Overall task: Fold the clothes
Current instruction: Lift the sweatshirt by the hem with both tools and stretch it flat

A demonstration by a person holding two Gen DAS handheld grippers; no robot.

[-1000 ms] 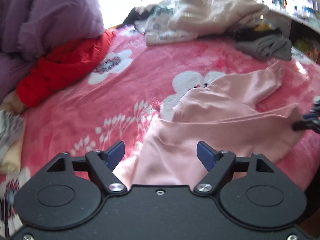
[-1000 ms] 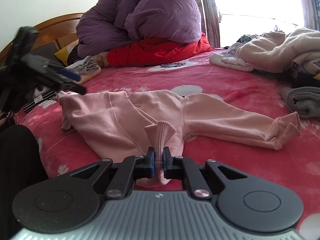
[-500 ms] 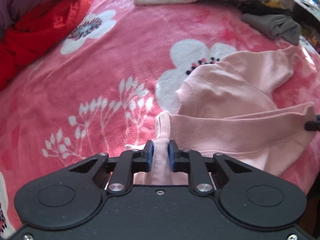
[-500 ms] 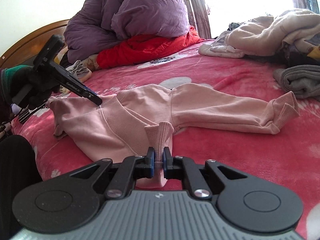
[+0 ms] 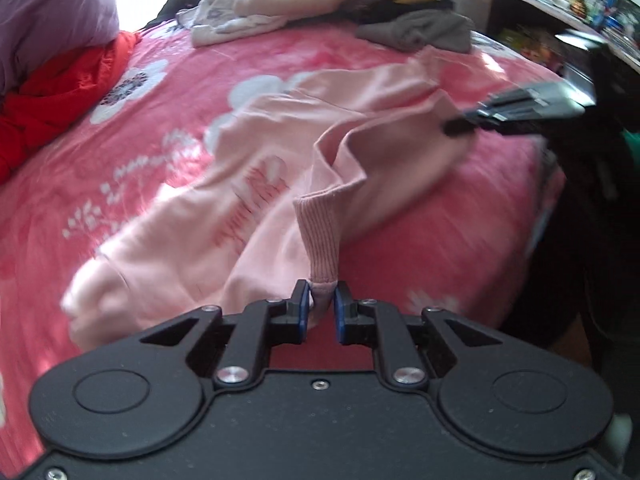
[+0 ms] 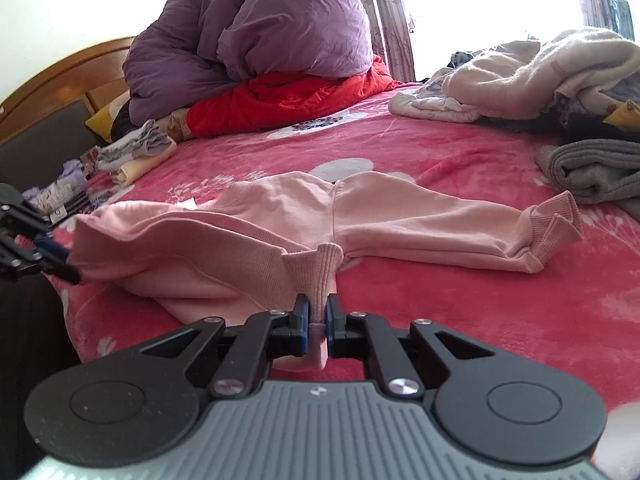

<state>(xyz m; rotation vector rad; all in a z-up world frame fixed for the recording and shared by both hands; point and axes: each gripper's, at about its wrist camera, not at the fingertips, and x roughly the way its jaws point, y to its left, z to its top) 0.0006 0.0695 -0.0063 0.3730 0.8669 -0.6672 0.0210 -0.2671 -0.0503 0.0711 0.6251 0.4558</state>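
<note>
Gripping pink sweatshirt hem | left gripper clamped | right gripper clamped

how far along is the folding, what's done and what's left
Early. Done: a few small folded pieces sit by the headboard. In hand: both grippers are clamped on the ribbed hem of the pink sweatshirt, the left gripper at one corner and the right gripper at the other; no fold is made yet, and its sleeve lies stretched out. Left: the cream and grey pile is unfolded.
</note>
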